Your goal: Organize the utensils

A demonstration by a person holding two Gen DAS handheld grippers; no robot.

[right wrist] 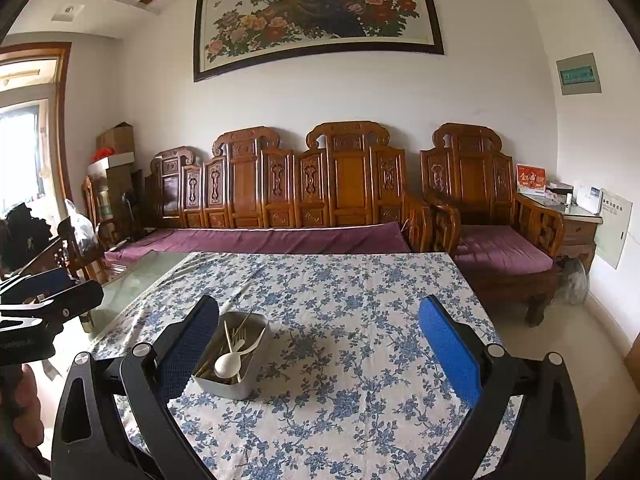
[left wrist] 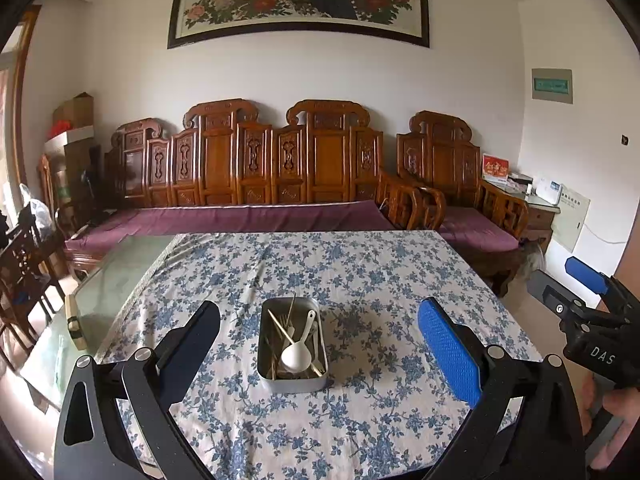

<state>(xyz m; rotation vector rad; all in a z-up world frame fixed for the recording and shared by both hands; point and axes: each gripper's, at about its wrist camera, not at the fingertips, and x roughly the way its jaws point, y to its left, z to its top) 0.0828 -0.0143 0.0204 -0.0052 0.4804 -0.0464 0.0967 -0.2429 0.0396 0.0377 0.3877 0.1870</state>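
Observation:
A rectangular metal tin point(left wrist: 266, 364) point(right wrist: 240, 391) stands on the blue-flowered tablecloth. Inside it lie a white plastic spoon point(left wrist: 297, 354) point(right wrist: 229, 363), chopsticks point(left wrist: 281, 328) point(right wrist: 227, 338) and other utensils. My left gripper point(left wrist: 320, 344) hangs open above the table, with the tin centred between its fingers and a little beyond them. My right gripper point(right wrist: 320, 352) is open too and holds nothing; the tin sits by its left finger point(right wrist: 188, 352). At the right edge of the left wrist view the right gripper point(left wrist: 576, 292) shows again, held by a hand point(left wrist: 612, 412).
The flowered cloth point(left wrist: 360, 280) covers most of a glass-topped table point(left wrist: 120, 272), bare at its left side. A carved wooden sofa with purple cushions point(left wrist: 256, 216) stands behind the table, an armchair point(right wrist: 492, 216) to the right. Wooden chairs point(left wrist: 24, 264) crowd the left.

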